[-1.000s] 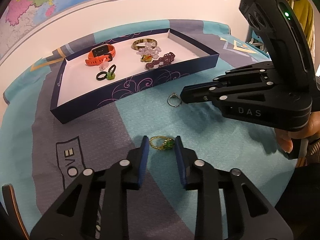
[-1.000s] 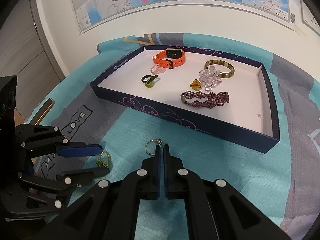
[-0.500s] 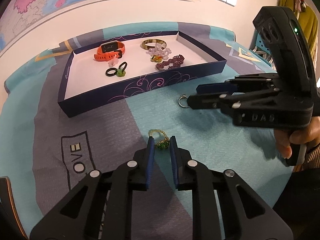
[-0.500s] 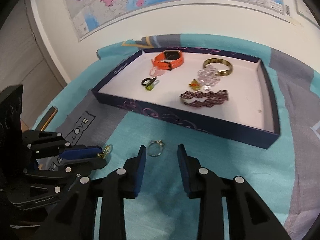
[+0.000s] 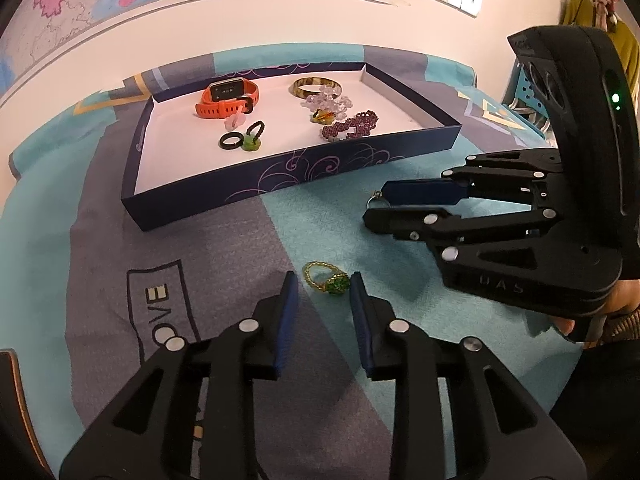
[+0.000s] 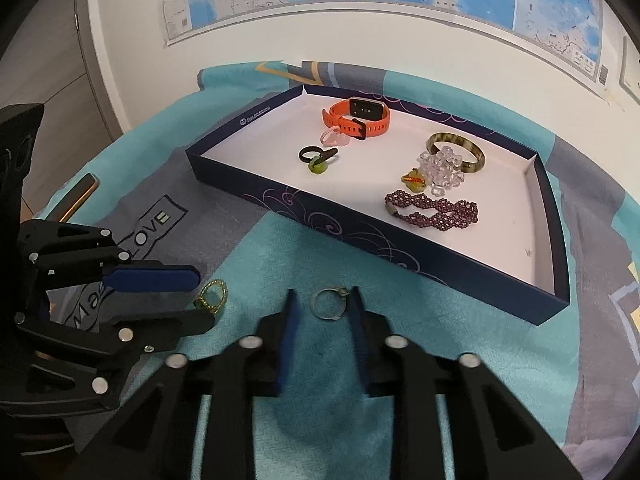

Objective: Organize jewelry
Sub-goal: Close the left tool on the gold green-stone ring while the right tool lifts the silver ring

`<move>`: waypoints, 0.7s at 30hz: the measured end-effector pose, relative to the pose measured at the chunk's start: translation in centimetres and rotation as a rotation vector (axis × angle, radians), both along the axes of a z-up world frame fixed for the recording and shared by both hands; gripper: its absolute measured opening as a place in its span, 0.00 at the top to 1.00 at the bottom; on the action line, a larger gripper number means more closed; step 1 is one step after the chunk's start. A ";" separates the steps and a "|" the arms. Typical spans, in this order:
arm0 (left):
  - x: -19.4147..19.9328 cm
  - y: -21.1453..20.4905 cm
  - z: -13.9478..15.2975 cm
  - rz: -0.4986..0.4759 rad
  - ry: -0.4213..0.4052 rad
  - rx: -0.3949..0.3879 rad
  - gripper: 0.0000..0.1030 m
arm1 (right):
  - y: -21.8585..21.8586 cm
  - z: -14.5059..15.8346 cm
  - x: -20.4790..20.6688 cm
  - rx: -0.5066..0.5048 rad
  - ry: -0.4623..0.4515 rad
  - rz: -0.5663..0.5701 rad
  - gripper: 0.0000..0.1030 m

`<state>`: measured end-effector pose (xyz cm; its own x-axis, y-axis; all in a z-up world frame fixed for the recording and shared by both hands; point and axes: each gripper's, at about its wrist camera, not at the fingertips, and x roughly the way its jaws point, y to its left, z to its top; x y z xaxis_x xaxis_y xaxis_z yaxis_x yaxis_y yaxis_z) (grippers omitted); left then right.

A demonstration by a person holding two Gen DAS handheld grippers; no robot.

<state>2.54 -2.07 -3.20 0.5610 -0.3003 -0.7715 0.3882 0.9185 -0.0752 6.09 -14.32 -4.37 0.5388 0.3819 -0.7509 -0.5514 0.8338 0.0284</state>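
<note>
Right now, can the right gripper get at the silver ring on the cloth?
Probably yes. The silver ring lies flat on the cloth between the jaws of the right gripper, which have just been closing around it, not yet pinching it. Nothing covers it; the left gripper works the green-stone ring off to the side.

"LOVE" was printed in a boxed label on the grey panel of the teal-and-grey tablecloth (image 6: 149,227), at 9 o'clock from the dark blue tray; it read upside down in the left wrist view. The black right gripper (image 5: 374,205) body carried faint "DAS". Tray rim logo and wall map text were too small to read.
</note>
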 end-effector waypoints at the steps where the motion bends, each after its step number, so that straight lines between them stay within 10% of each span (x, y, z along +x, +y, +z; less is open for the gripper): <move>1: -0.1 0.0 0.0 0.000 -0.001 0.002 0.78 | 0.0 0.0 0.0 0.002 0.001 0.000 0.84; 5: 0.0 0.0 0.1 -0.006 0.005 -0.011 0.89 | -0.2 0.0 0.1 0.017 0.007 -0.004 0.84; 21: 0.1 0.3 0.1 -0.012 0.006 -0.041 0.82 | -2.6 0.6 -0.2 0.096 0.019 -0.048 0.84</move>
<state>2.61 -1.81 -3.08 0.5525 -0.3383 -0.7618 0.3988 0.9098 -0.1149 5.90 -16.90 -3.75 0.5439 0.4268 -0.7225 -0.5094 0.8522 0.1200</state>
